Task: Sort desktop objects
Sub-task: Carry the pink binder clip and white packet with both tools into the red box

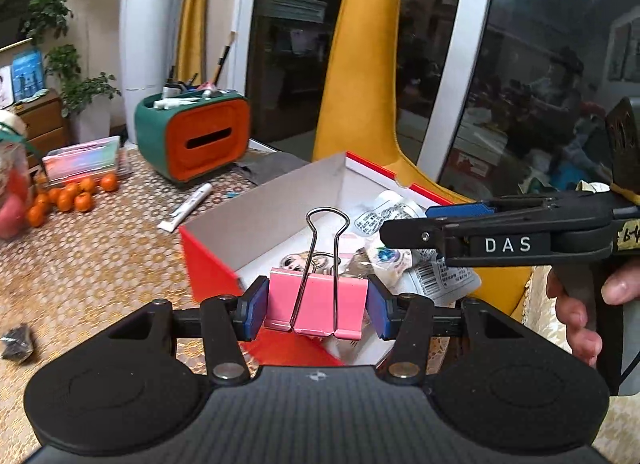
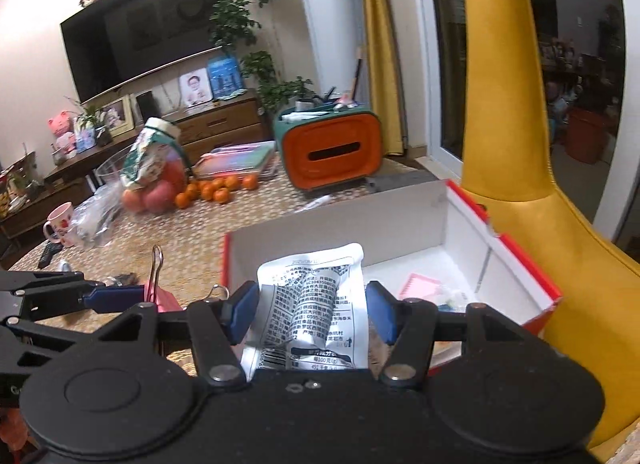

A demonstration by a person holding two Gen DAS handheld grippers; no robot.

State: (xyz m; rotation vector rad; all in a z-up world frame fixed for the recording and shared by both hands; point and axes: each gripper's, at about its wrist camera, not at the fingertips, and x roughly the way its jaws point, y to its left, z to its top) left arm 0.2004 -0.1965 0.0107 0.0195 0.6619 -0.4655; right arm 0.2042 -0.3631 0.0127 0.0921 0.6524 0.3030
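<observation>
My left gripper is shut on a pink binder clip, its wire handles standing up, held at the near corner of the red-and-white cardboard box. My right gripper is shut on a crumpled white printed packet, held over the near edge of the same box. In the left wrist view the right gripper reaches in from the right above the box, the packet hanging under it. Seen from the right wrist, the left gripper with the clip sits at the left. Small packets and a pink card lie in the box.
An orange-and-green organiser stands at the back of the patterned table, a white tube before it. Small oranges, a folder, a bag of apples and a mug lie left. A yellow chair rises behind the box.
</observation>
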